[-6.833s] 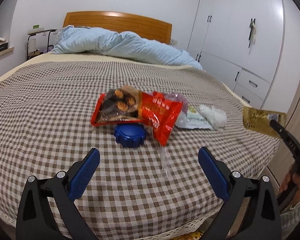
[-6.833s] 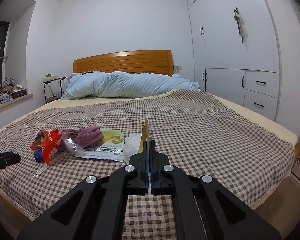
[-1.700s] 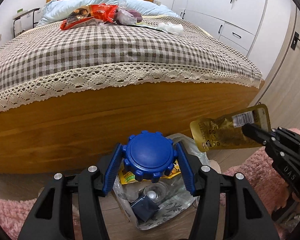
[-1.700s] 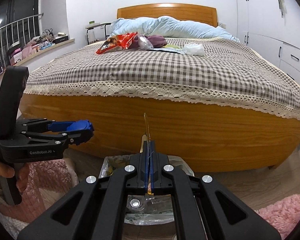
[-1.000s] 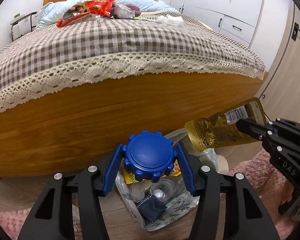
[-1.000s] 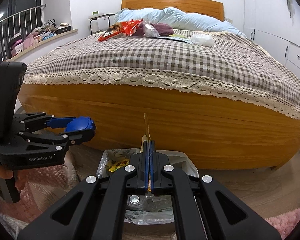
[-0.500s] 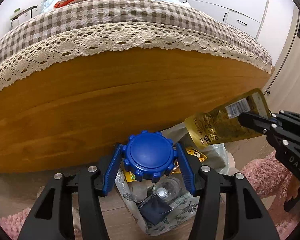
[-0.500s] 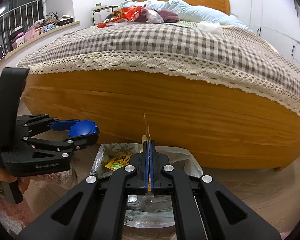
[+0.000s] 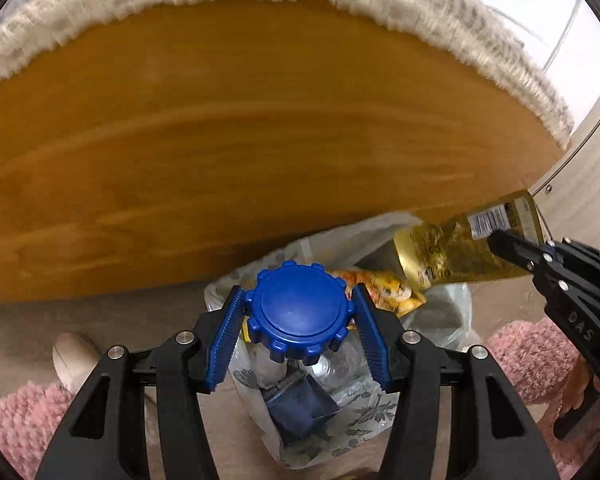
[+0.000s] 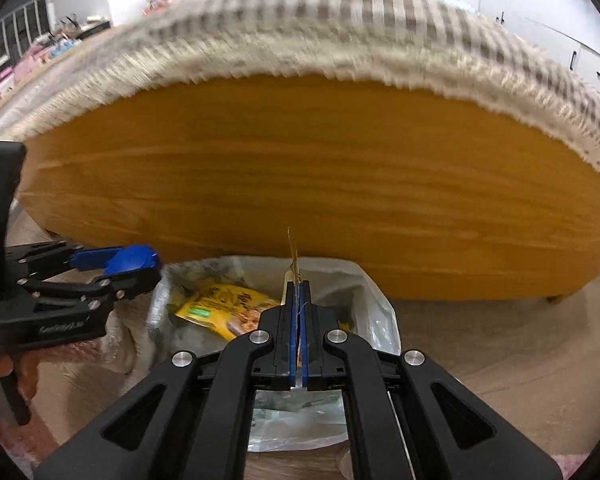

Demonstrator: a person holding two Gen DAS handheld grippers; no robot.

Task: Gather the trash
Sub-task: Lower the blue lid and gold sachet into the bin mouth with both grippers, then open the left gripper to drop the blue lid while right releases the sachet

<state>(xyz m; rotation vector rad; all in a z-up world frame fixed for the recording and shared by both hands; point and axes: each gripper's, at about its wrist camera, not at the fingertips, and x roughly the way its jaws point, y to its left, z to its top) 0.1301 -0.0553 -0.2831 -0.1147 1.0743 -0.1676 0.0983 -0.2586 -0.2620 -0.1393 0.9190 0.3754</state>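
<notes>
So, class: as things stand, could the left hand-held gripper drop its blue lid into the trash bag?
Probably yes: the left hand-held gripper holds the blue lid directly over the open trash bag, nothing between.

Your blue ridged cap (image 9: 300,312) and flat gold pouch (image 9: 460,248) hang over the open trash bag (image 9: 440,312).

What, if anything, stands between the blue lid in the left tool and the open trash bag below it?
Nothing visible does. The blue lid, clamped in the left tool, hangs over the open mouth of the bag. The gold pouch in the right tool is off to the right, not underneath.
</notes>
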